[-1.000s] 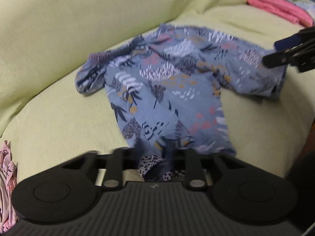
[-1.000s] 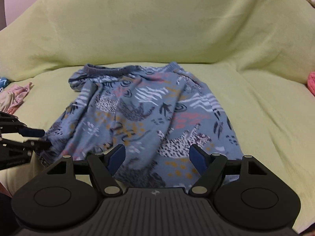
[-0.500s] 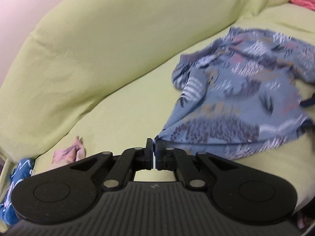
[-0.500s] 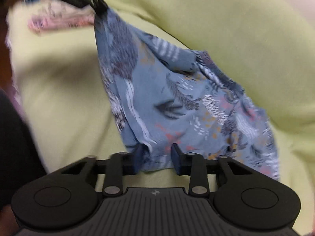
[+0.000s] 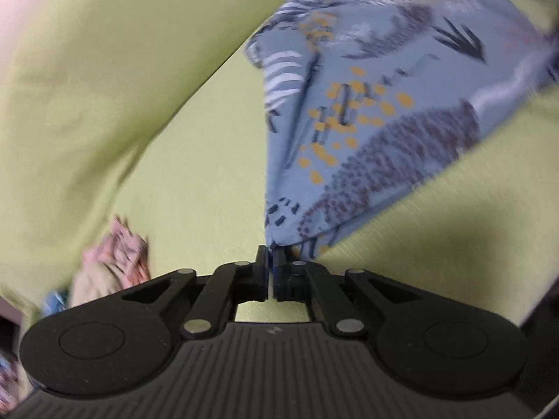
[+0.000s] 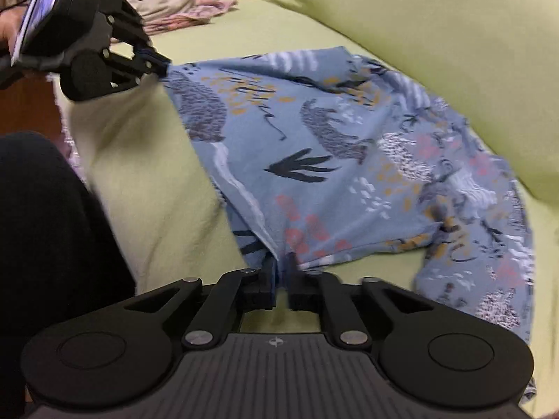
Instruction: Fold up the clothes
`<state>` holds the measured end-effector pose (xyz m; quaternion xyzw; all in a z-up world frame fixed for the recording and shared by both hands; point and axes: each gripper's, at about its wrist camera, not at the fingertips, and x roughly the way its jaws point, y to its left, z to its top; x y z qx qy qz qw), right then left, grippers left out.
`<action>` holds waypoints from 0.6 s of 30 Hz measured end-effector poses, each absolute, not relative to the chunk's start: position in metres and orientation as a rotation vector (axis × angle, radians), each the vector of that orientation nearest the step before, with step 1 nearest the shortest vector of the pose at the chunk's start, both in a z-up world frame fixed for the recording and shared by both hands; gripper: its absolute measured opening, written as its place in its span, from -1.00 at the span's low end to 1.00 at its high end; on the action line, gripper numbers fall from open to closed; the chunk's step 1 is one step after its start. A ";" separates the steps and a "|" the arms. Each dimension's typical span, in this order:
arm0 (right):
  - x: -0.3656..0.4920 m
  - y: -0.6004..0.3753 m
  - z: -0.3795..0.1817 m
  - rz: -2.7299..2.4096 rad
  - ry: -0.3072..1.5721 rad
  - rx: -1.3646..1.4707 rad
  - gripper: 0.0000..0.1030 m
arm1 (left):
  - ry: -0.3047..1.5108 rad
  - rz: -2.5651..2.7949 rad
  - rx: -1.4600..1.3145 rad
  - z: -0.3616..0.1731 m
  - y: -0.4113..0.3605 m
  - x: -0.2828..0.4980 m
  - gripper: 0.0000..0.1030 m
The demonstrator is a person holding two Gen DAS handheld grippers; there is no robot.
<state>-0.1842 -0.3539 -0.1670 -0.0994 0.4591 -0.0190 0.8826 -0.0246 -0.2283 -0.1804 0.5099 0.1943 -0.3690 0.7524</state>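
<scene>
Both grippers pinching blue shirt, pink clothes behind, green sofa

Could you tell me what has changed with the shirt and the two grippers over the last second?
The right gripper, open a second ago, has shut on the shirt hem. The left gripper keeps its pinch on the other corner. Together they have pulled the hem taut. The sofa cover and pink clothes stayed put.

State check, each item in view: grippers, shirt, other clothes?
left gripper: shut on a corner of the shirt
right gripper: shut on the shirt's near edge
blue patterned shirt: stretched between both grippers, far part lying rumpled on the sofa
pink garment: crumpled, untouched
</scene>
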 end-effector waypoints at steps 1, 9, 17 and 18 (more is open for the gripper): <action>-0.186 -0.356 -0.165 -0.021 0.960 -0.196 -0.38 | 0.467 -0.840 1.081 -0.170 -0.225 -0.021 -0.85; -0.214 -0.523 -0.099 -0.111 0.766 0.243 0.06 | 0.652 -0.965 0.459 -0.052 -0.251 0.075 -0.44; -0.139 -0.700 -0.102 -0.275 0.710 0.288 -0.20 | 0.935 -1.129 0.119 -0.080 -0.394 0.192 -0.42; -0.127 -0.717 -0.106 -0.278 0.711 0.288 -0.20 | 0.959 -1.128 0.112 -0.087 -0.406 0.201 -0.42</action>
